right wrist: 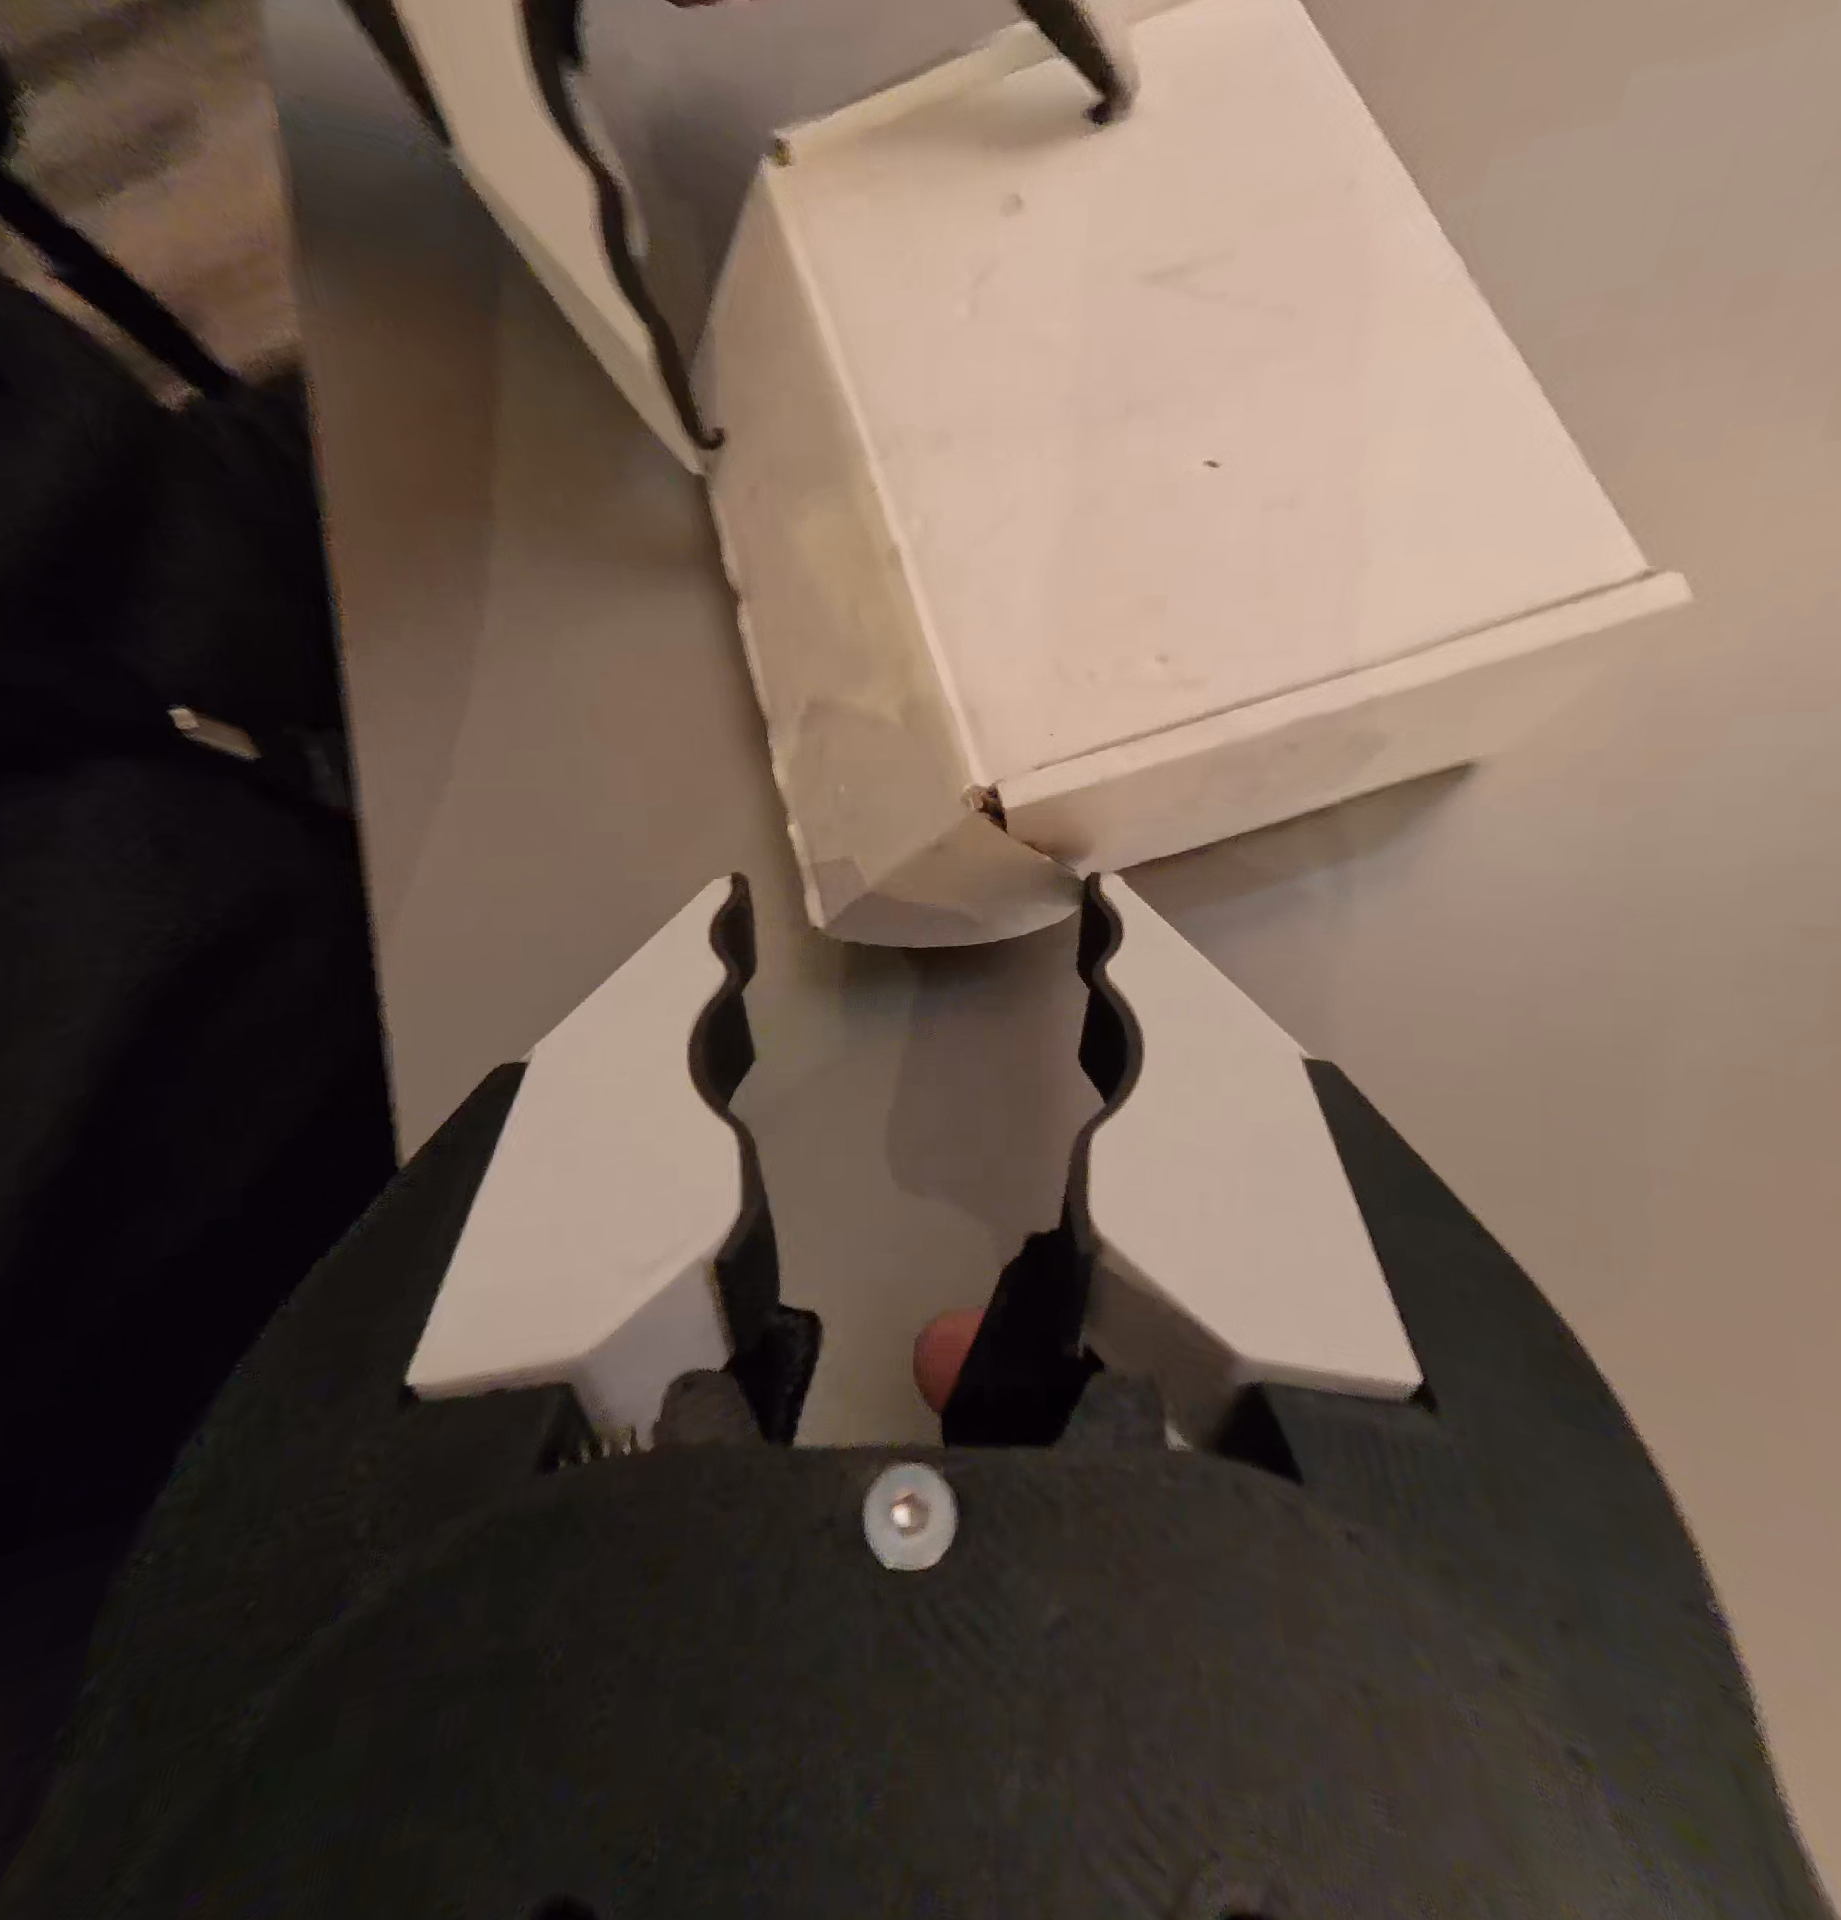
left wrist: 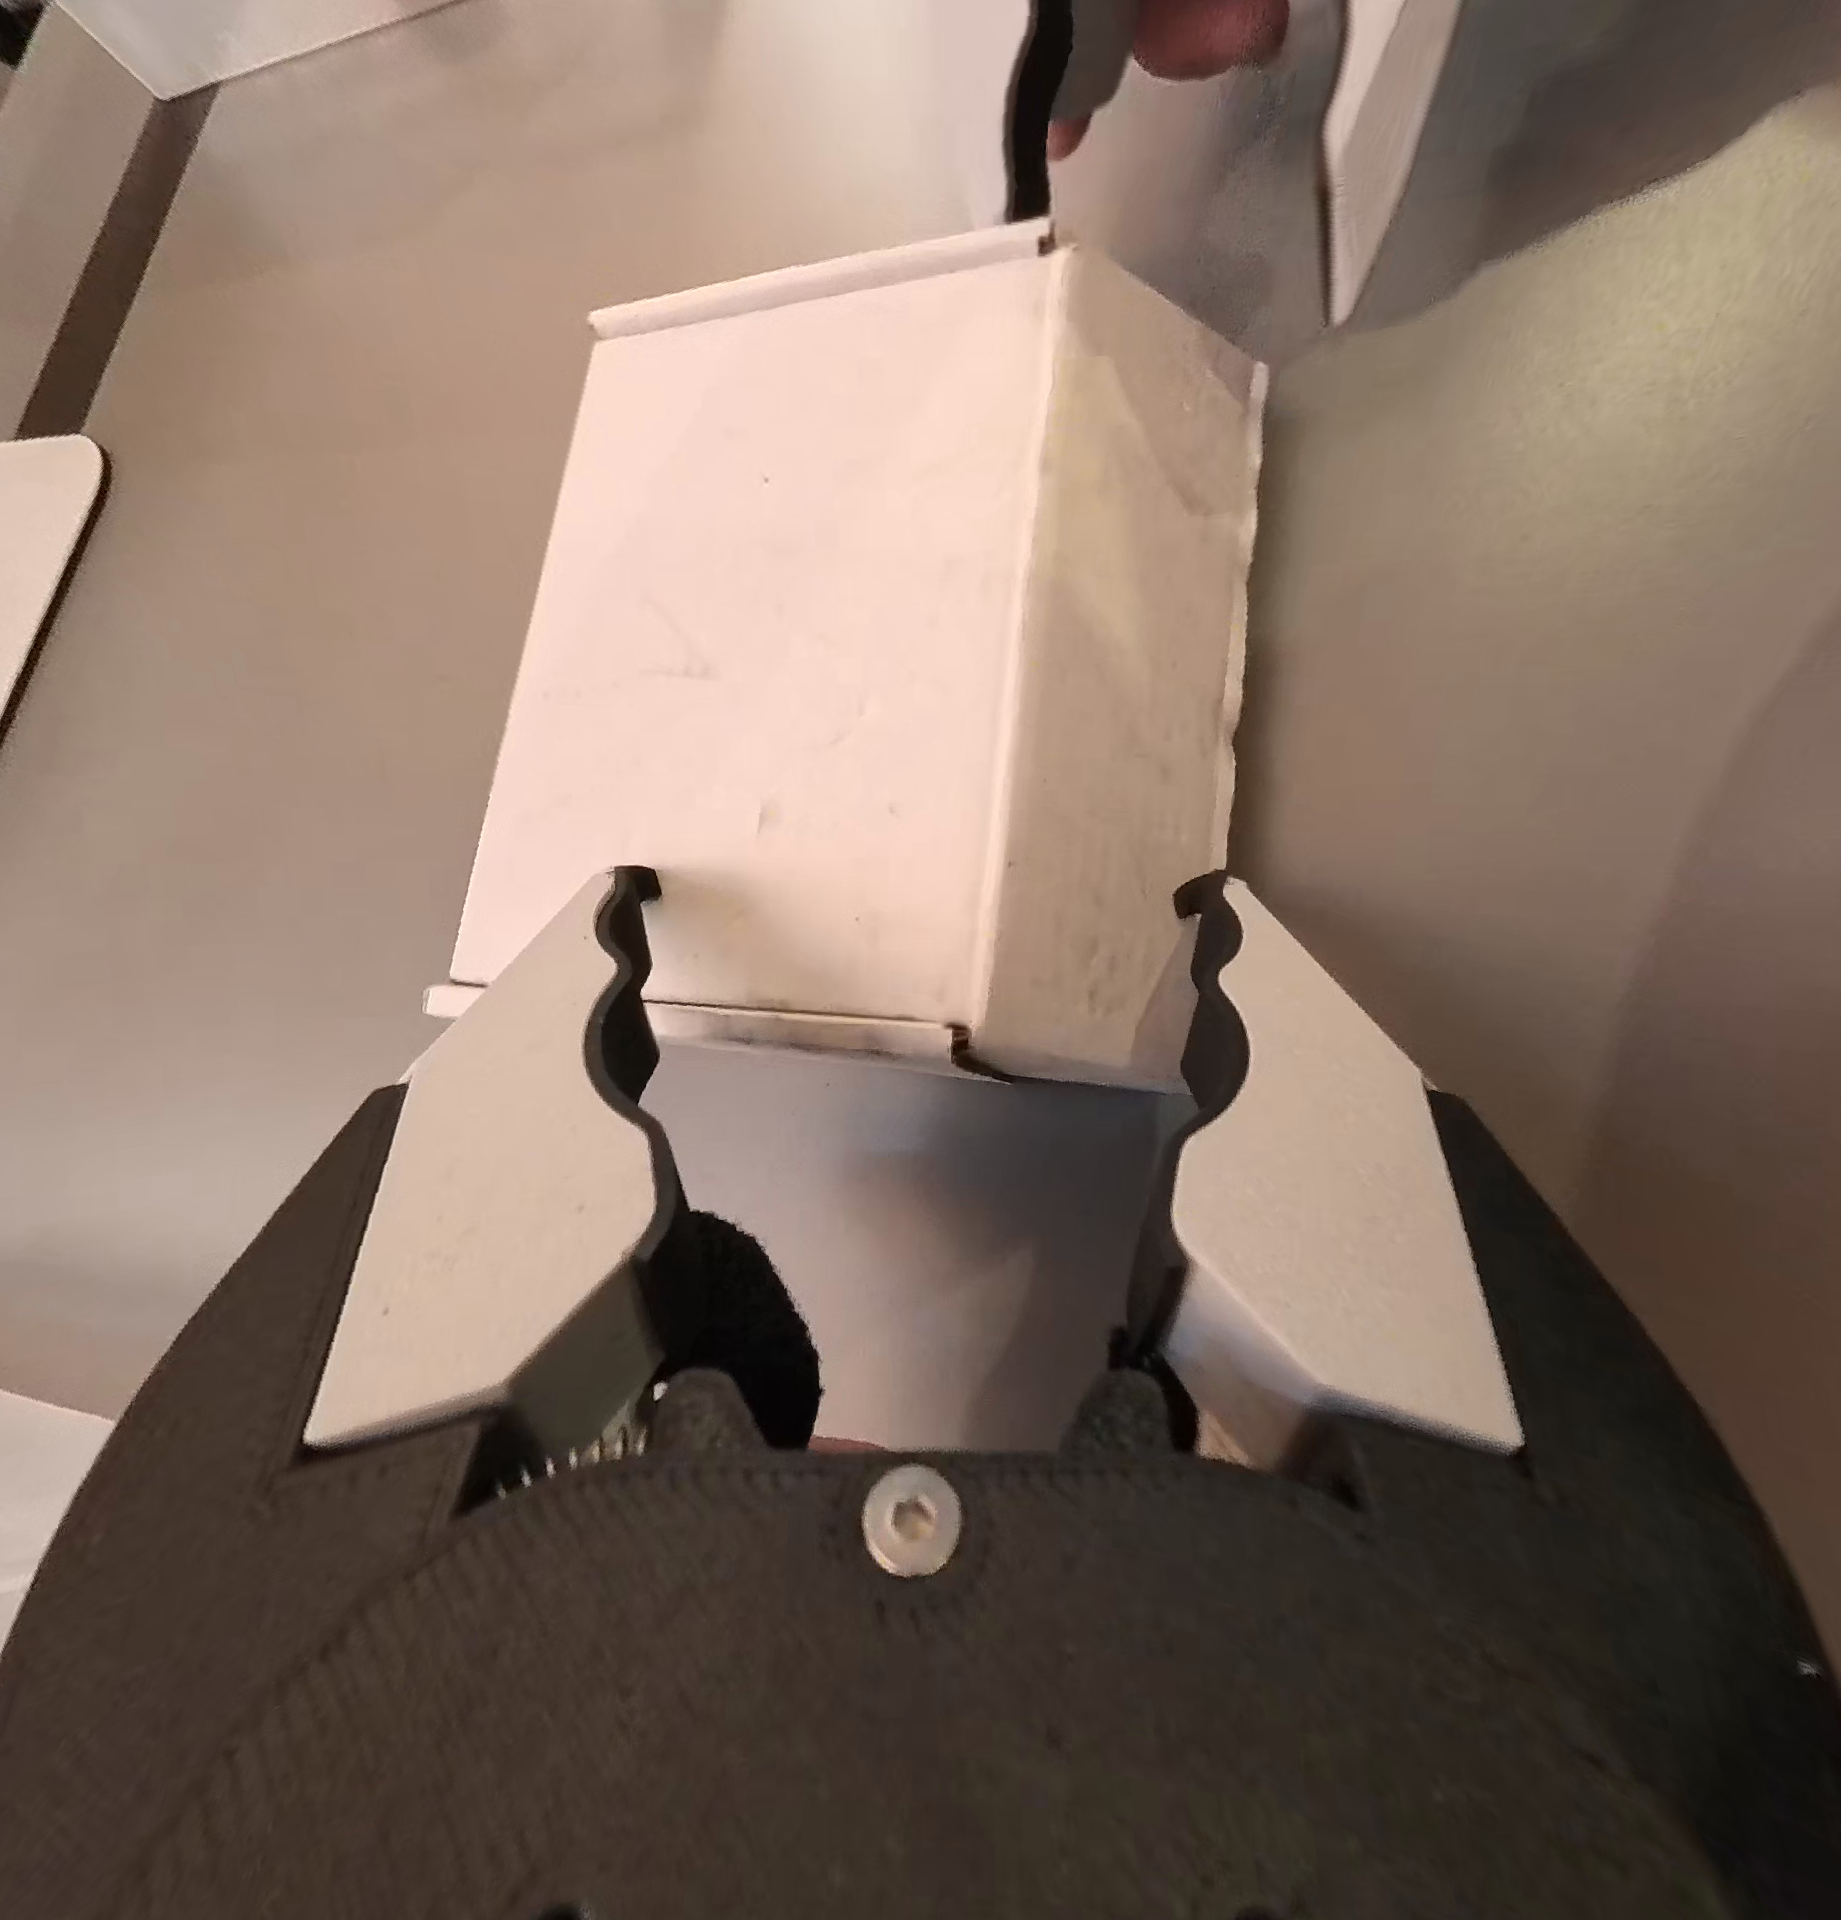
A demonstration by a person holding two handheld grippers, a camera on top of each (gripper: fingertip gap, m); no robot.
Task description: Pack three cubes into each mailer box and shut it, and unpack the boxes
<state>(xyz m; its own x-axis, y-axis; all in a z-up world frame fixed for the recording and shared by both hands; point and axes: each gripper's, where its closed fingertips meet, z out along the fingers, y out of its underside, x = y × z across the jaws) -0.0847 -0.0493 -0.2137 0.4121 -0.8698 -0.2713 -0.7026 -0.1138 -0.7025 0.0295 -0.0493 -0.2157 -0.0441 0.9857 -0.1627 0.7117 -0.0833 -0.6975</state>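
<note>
Beige tabletop (left wrist: 272,779) fills both views, and on it sits a closed white mailer box (left wrist: 791,675), scuffed and creased along one side wall.

From the left wrist view we see the left gripper (left wrist: 916,883) spread wide around the near end of the box, one fingertip over the lid, the other just beside the creased side wall; we cannot tell whether either tip touches the cardboard. At the far corner of the box, the right gripper (left wrist: 1186,208) appears as a blurred pale shape with a person's fingers (left wrist: 1207,42) above it. Other white cardboard pieces lie at the left edge (left wrist: 12,603) and the top corners, cut off by the frame.

From the right wrist view we see the same box (right wrist: 1155,468) from the opposite end. Our right gripper (right wrist: 911,894) is also spread apart, holding nothing, with a rounded side flap of the box (right wrist: 947,914) just ahead of its tips. The left gripper's two fingers (right wrist: 583,260) straddle the far end. Dark clothing (right wrist: 116,935) fills the left side.

With the lid down, we cannot see the box's contents, and no cubes show anywhere. No readable writing or branding appears on the box.
</note>
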